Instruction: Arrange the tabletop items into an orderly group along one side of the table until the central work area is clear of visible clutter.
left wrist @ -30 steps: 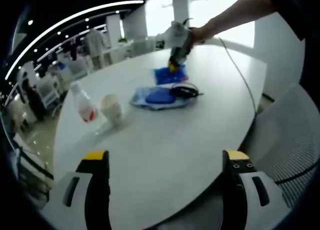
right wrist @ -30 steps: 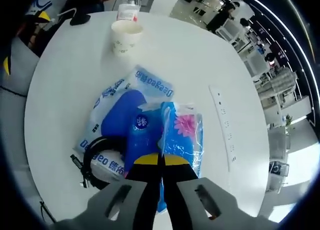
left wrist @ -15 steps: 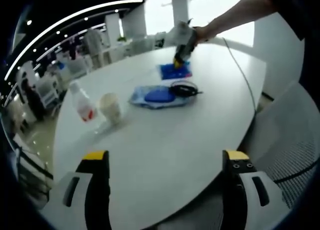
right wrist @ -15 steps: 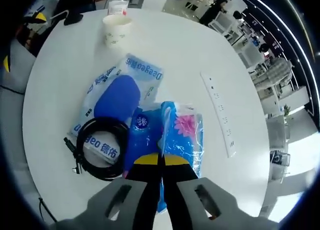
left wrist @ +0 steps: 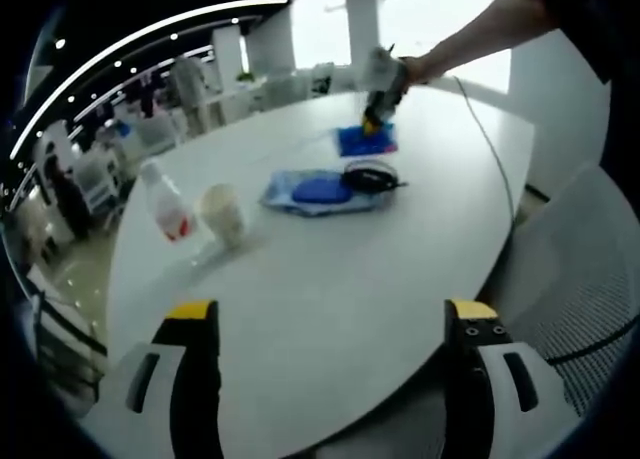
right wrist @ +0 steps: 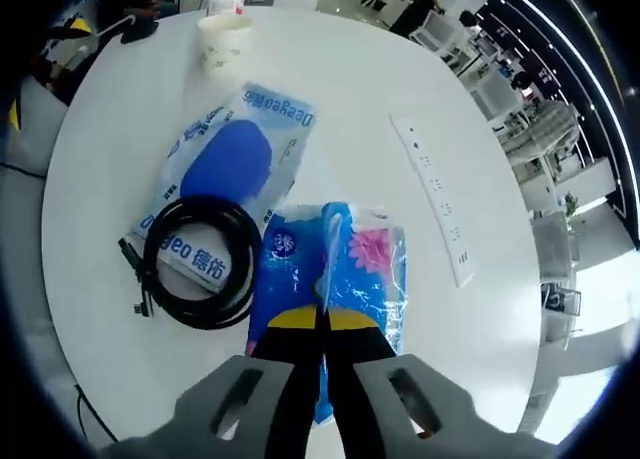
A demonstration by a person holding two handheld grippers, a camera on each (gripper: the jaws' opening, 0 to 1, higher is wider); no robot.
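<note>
White round table (right wrist: 420,69), open-plan office behind; right gripper (right wrist: 322,321) pinching blue tissue pack (right wrist: 330,269); left gripper (left wrist: 330,314) wide apart.

Flat blue-and-white packet (right wrist: 228,169): "Deegeo" printed at top edge; "geo" plus Chinese characters lower down.

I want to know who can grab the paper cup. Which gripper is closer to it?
Left, probably. The left gripper hovers open at the table's near edge, the paper cup just ahead. The right gripper is across the table, shut on the blue tissue pack.
</note>
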